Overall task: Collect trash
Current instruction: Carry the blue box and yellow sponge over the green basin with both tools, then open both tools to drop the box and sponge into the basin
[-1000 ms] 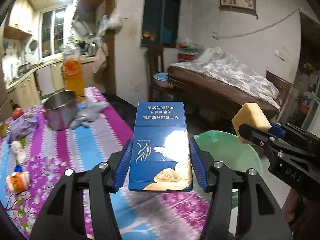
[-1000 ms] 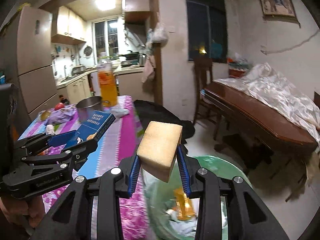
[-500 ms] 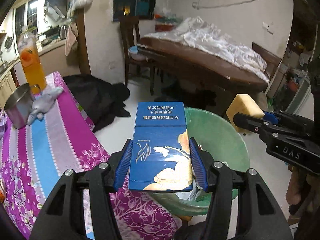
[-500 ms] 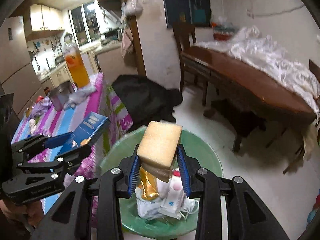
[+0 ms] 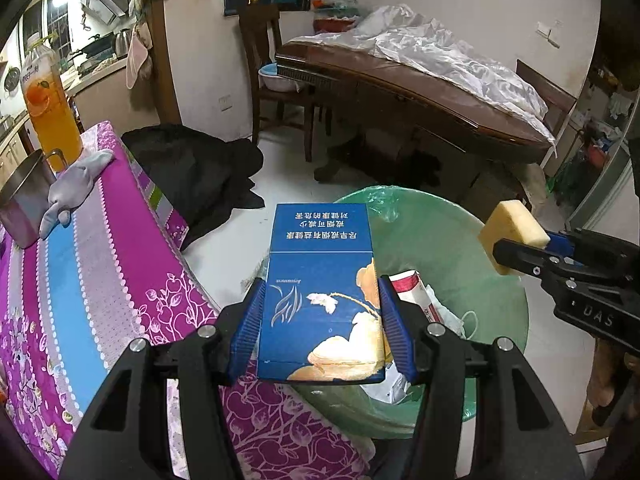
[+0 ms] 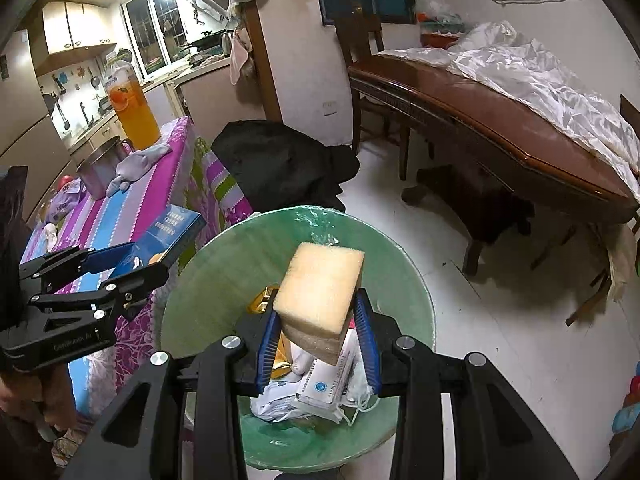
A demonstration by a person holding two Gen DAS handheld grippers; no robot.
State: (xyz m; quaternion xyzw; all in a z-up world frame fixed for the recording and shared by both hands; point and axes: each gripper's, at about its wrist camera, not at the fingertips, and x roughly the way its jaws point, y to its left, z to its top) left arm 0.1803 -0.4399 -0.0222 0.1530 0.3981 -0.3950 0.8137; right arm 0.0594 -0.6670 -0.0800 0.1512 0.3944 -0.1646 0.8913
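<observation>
Right, status: we've got both pieces of trash in hand and parked over the bin, nothing released yet. Our left gripper (image 5: 320, 320) is clamped on the blue carton (image 5: 320, 292), blue pads pressing both long sides, carton pointing to 12 o'clock. It hangs over the near-left rim of the green-lined bin (image 5: 500, 360), partly over the edge of the purple tablecloth (image 5: 100, 260), so we judge it not fully clear of the table yet. Our right gripper (image 6: 318, 340) is clamped on the yellow sponge (image 6: 320, 292), which sits squarely above the bin opening (image 6: 200, 300) in the right wrist view; in the left wrist view the same sponge (image 5: 514, 232) shows at 3 o'clock, over the far-right rim. Inside the bin: wrappers, a white packet and a face mask (image 6: 332, 392) already lie at the bottom, so earlier collecting looks done. Left on the table at 10 o'clock: steel pot (image 5: 24, 196), grey cloth (image 5: 76, 184), orange drink bottle (image 5: 50, 112); can't tell whether any of those count as trash. Remaining, as we read it: drop the sponge, nudge the carton further toward the bin's centre, drop it, then check the table for leftovers.
</observation>
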